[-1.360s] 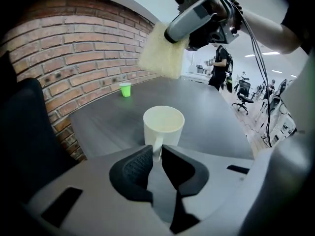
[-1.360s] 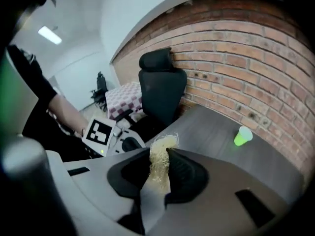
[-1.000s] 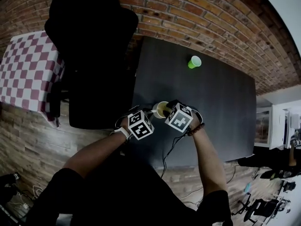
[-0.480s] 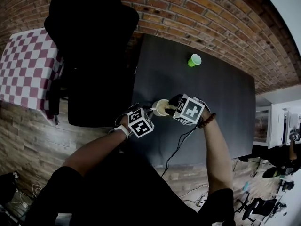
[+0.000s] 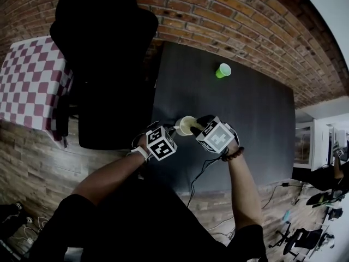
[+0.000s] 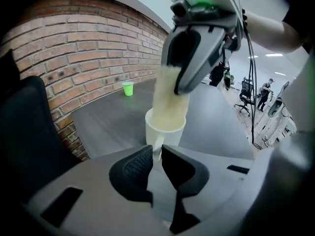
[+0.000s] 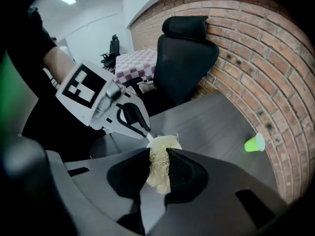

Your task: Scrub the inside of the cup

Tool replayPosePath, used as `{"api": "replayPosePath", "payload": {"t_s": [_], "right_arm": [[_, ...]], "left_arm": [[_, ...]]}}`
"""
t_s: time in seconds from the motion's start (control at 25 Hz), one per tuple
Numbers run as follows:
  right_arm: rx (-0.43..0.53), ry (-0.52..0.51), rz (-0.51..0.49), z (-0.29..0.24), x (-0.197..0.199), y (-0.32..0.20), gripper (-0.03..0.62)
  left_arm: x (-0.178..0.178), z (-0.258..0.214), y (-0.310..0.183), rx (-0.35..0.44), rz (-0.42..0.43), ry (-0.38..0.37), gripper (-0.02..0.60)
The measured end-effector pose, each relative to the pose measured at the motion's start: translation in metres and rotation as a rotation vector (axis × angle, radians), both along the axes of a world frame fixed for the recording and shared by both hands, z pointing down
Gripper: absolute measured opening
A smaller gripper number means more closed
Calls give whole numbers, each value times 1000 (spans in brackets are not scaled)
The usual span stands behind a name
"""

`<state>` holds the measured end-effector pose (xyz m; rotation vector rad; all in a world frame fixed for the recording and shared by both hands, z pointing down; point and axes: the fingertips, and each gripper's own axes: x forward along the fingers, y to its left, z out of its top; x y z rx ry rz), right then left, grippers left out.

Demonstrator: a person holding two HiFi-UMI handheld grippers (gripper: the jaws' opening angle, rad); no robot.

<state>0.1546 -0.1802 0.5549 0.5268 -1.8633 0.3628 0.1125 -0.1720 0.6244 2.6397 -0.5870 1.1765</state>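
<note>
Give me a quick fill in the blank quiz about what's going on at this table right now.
The left gripper is shut on the ___ of the white mug.
The right gripper clamps a pale scrubber that reaches down into the ___.
The small cup far across the table is coloured ___.
Missing words: handle; mug; green.

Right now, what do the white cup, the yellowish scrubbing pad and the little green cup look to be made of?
White cup: probably glazed ceramic; thick, smooth, opaque wall and a solid handle.
Scrubbing pad: coarse tangled fibre, loofah-like or a synthetic mesh; matte, frayed strands at its edges.
Green cup: likely thin plastic; bright even colour and a tapered shape, though it is too small to be sure.
</note>
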Motion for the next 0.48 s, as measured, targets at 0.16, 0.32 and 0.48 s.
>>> {"api": "replayPosePath", "payload": {"t_s": [0.16, 0.32, 0.48], "right_arm": [[-12, 45, 121, 45, -3, -2, 91], [-40, 95, 217, 75, -2, -6, 91], [-31, 125, 214, 79, 3, -14, 91]], "left_arm": [[-1, -1, 0, 3, -4, -1, 67], [0, -1, -1, 5, -7, -4, 67], [2, -2, -2, 11, -5, -5, 67]]}}
